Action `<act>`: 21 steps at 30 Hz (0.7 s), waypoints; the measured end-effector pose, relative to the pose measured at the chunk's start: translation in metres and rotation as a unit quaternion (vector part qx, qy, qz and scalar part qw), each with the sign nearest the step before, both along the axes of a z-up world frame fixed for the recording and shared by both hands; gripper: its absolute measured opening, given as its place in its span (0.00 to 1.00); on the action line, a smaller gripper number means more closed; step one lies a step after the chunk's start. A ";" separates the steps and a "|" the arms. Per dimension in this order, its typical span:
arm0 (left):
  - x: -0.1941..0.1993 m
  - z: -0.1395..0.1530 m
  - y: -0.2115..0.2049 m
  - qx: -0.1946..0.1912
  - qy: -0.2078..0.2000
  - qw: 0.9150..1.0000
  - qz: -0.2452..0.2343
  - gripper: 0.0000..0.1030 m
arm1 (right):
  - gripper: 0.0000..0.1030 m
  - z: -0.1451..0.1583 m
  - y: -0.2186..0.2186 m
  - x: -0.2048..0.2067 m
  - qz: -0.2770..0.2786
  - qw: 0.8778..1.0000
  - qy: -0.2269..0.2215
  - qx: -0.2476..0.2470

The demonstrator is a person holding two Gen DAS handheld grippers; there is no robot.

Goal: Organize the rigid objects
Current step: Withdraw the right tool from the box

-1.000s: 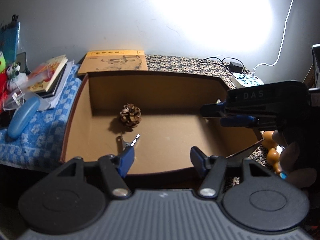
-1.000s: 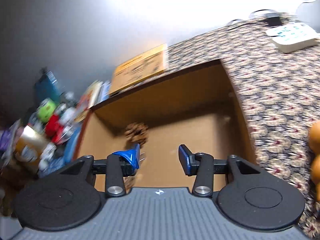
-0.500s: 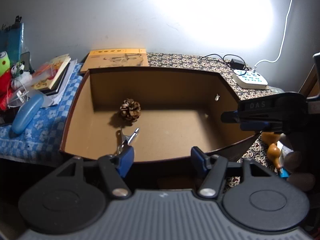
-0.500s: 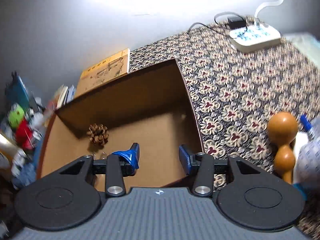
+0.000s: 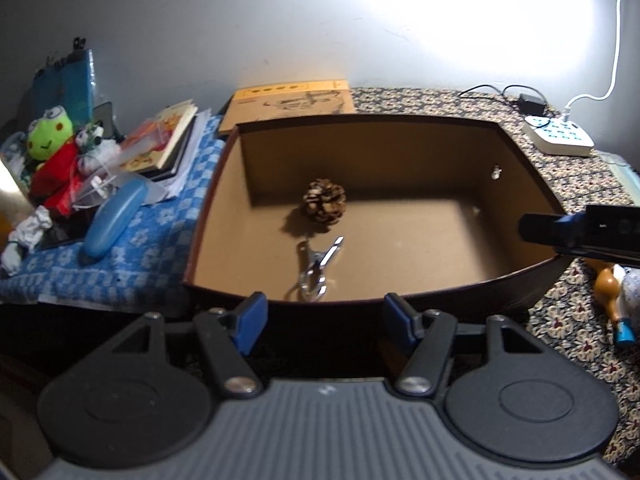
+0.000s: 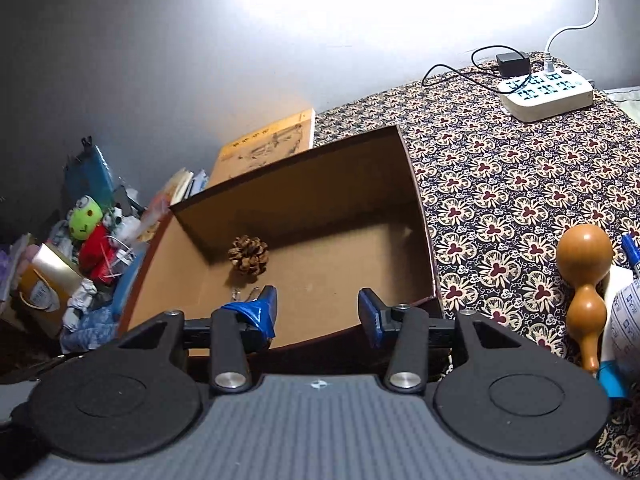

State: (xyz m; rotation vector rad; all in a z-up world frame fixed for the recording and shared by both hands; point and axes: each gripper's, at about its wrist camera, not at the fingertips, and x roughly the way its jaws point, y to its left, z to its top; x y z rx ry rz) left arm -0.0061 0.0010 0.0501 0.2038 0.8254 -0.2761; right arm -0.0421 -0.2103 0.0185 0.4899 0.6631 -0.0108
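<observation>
A brown cardboard box [image 5: 516, 160] [image 6: 420, 216] lies open on the table. Inside it sit a pine cone [image 5: 325, 206] [image 6: 248, 255] and a metal clip [image 5: 316, 268]; in the right wrist view the clip [image 6: 244, 294] shows only partly behind the left pad. My left gripper [image 5: 326, 322] hangs open just before the box's near wall, nothing between its fingers. My right gripper [image 6: 318, 314] is open and empty over the box's near right corner; its body [image 5: 584, 232] shows at the right edge of the left wrist view. A wooden gourd [image 6: 584, 280] lies on the patterned cloth to the right.
A blue checked cloth [image 5: 132, 248] left of the box carries a blue case [image 5: 114, 222], books [image 5: 168, 140], a frog plush [image 5: 50, 132] and crumpled paper. A yellow booklet [image 5: 292, 100] lies behind the box. A white power strip [image 6: 546, 90] with cables sits at the back right. A blue pen [image 6: 632, 250] lies by the gourd.
The left gripper has drawn back toward the box's near wall, and the metal clip now lies free on the box floor. The right gripper has swung right, bringing the gourd and power strip into view.
</observation>
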 end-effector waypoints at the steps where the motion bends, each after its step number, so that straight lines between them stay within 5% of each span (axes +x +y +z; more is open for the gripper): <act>1: -0.001 0.001 0.002 0.004 0.000 1.000 0.003 0.63 | 0.28 0.000 0.002 -0.002 0.001 1.000 -0.003 -0.001; 21: -0.012 -0.014 0.023 0.033 0.031 0.998 0.052 0.64 | 0.27 -0.014 0.026 -0.031 0.072 0.997 -0.024 0.024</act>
